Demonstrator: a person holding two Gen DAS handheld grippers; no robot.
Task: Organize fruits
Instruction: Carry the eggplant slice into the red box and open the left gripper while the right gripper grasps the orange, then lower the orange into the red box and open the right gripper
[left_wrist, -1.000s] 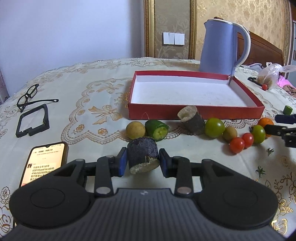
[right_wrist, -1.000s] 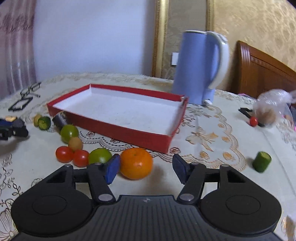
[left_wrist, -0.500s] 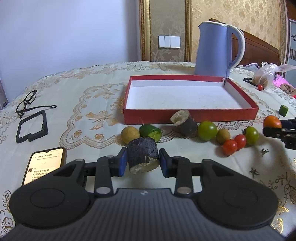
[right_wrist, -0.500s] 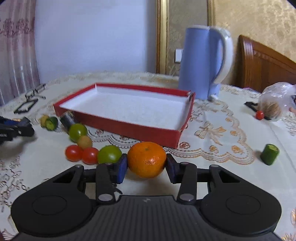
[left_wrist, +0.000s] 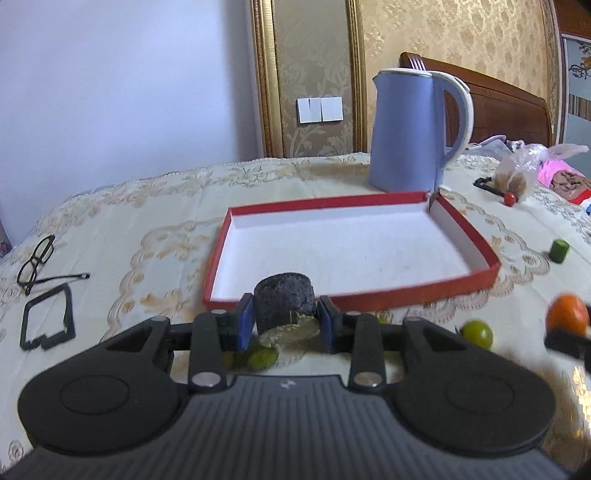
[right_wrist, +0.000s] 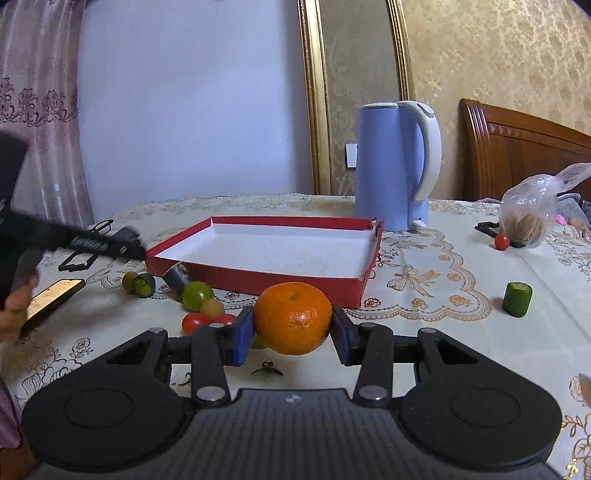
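A dark, rough-skinned cylinder of sugarcane (left_wrist: 284, 304) with a pale cut end is clamped in the left gripper (left_wrist: 285, 320), lifted just before the red tray (left_wrist: 465, 225). The right gripper (right_wrist: 291, 330) clasps a glossy orange mandarin (right_wrist: 293, 317) near the tray's front wall.

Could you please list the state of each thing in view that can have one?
left gripper: shut on the dark stub, lifted.
right gripper: shut on the orange, lifted.
red tray: open, nothing inside.
kettle: upright, lid down.
phone: screen lit.
plastic bag: tied at the top.
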